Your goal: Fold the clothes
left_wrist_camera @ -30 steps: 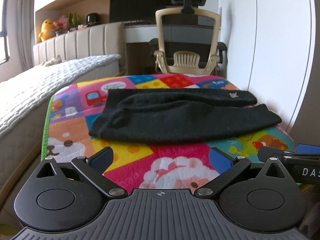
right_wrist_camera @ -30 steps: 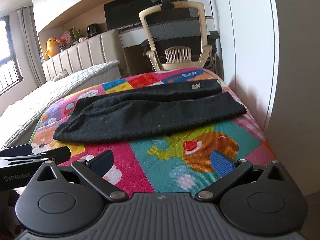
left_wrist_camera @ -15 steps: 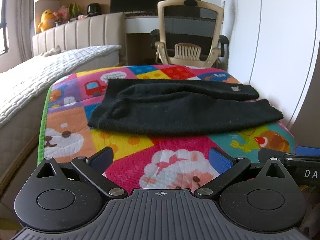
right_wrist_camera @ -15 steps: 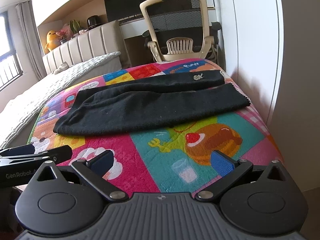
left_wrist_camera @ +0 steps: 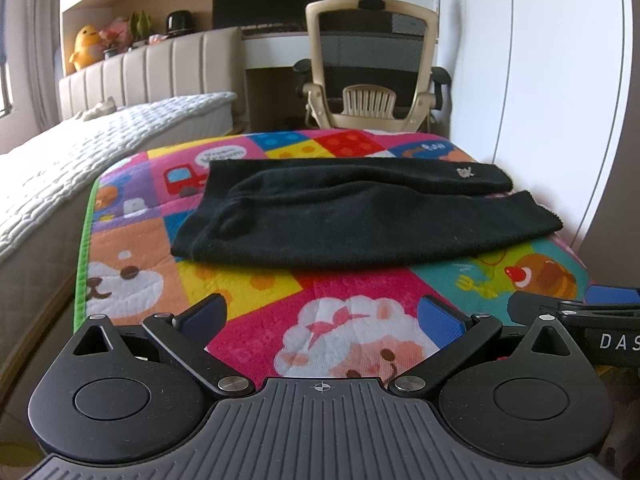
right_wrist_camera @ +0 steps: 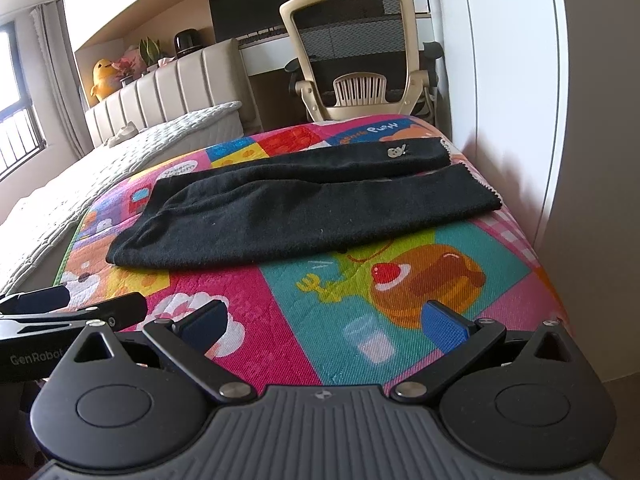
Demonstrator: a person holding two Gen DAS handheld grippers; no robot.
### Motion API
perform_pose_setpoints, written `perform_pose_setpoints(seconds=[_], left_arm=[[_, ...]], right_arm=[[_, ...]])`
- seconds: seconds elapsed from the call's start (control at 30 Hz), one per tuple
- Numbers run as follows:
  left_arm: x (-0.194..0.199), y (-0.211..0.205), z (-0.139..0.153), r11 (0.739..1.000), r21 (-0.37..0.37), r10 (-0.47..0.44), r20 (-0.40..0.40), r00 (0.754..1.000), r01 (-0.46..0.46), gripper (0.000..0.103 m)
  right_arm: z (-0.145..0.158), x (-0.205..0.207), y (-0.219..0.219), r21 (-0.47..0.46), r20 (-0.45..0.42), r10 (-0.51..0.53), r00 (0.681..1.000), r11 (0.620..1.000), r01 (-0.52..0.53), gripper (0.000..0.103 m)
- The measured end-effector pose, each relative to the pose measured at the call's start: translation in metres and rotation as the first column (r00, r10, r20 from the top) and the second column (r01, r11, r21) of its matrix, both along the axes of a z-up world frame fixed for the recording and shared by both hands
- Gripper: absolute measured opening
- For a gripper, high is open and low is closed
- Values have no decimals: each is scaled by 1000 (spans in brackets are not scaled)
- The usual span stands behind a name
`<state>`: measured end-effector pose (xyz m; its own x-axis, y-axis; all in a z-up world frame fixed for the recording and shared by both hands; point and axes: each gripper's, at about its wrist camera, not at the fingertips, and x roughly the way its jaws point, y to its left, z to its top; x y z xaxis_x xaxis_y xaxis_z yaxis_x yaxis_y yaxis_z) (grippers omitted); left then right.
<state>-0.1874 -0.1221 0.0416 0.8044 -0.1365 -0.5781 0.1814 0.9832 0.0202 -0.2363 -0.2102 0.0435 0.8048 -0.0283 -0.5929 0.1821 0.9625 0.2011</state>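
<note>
**Both grippers eased back from the folded black garment**

Since 1 second earlier, both cameras had drawn slightly away and lifted, so the garment sat a little farther up each view, and it had not shifted on the mat.

Largest in view was the colourful play mat (left_wrist_camera: 256, 288), printed with cartoon animals and covering the raised surface. A white quilted bed (left_wrist_camera: 80, 148) ran along its left side, and a beige office chair (left_wrist_camera: 370, 60) stood beyond its far end at a desk.

On the far half of the mat lay the black garment (left_wrist_camera: 360, 220), folded into a long band running across the mat, with a small pale logo (right_wrist_camera: 398, 152) near its right end.

The left gripper (left_wrist_camera: 322, 314) hovered over the near edge of the mat, its 2 blue-padded fingers spread wide and holding nothing. The right gripper (right_wrist_camera: 324, 320) was just beside it, likewise spread wide and empty, well short of the garment.
</note>
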Motion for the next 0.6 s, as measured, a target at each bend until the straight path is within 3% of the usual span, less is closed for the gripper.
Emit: perform_pose_setpoints(seconds=[0.6], left_arm=[[3, 0, -2, 1000, -6, 2, -14, 1000, -2, 103]], right_arm=[[-3, 3, -3, 10, -14, 6, 1000, 1000, -5, 103]])
